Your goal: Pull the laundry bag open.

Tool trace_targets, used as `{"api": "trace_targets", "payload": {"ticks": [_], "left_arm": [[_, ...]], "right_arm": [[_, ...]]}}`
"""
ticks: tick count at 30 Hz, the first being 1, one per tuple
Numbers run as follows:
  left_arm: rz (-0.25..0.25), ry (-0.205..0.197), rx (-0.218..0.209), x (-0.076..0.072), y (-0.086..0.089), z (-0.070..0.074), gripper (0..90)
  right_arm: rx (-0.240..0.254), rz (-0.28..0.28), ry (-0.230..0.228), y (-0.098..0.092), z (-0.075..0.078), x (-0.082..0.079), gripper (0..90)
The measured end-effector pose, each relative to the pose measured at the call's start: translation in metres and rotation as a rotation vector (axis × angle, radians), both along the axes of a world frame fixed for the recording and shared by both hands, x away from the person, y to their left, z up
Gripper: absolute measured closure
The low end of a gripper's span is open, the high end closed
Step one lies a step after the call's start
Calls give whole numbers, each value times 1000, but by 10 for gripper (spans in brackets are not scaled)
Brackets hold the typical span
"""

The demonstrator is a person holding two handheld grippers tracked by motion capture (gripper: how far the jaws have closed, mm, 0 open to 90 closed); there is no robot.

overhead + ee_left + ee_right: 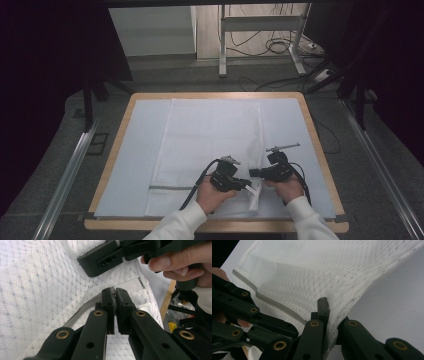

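The white mesh laundry bag (210, 145) lies flat on the tabletop (120, 125), long axis running from the frame's bottom toward its top, zipper (170, 188) across the lower end. At its lower right corner, the left tool (245, 184) and right tool (254, 173) face each other, each clamped on the woven, dotted fabric there.

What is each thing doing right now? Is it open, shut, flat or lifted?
Mesh bag: mostly flat on the table, near right corner pinched up.
Zipper: looks closed along the near edge.
Left gripper: shut at the zipper's end.
Right gripper: shut on the mesh bag.
Table: covered with a pale sheet.
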State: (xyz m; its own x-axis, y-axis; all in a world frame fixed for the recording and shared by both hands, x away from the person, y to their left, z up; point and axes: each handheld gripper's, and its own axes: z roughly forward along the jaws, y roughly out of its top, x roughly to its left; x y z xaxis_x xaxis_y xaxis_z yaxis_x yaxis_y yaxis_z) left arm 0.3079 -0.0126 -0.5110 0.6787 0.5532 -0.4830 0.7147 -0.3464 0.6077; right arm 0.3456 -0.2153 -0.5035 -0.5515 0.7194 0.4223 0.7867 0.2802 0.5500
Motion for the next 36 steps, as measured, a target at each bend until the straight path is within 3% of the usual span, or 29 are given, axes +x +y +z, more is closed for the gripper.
{"api": "trace_targets", "payload": {"ticks": [36], "left_arm": [[14,20,12,5,7,-9,869]], "right_arm": [[-30,32,-10,2,-2,-3,887]]}}
